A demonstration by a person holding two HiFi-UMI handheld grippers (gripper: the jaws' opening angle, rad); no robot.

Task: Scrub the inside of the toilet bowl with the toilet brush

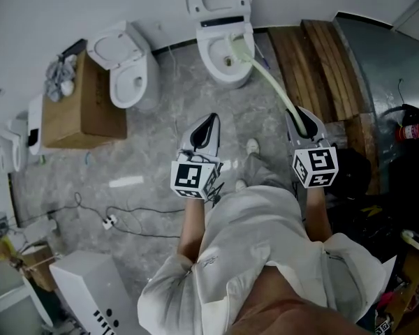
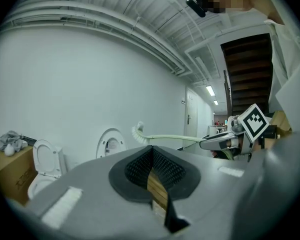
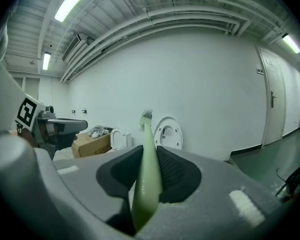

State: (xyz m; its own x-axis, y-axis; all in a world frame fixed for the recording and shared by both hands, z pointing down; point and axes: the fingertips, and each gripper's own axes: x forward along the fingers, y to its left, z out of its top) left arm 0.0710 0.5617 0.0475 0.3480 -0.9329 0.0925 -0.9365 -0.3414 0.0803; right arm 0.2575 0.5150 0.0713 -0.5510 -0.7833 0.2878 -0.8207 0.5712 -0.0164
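Right tongs [image 1: 300, 119] gripping toilet brush [image 1: 268, 81] handle, bristle head reaching over toilet bowl [image 1: 213, 67]; left tongs [image 1: 208, 125] pressed together, empty

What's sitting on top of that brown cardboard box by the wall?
A crumpled grey cloth bundle lies on the cardboard box. Whatever is under the cloth is covered and cannot be seen.

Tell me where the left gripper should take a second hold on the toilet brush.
Probably on the toilet brush, at its bare mid-handle, between the right gripper clamping its near end and the toilet bowl. Bring the left gripper in from its own side, jaws opened across the thin, slanted shaft.
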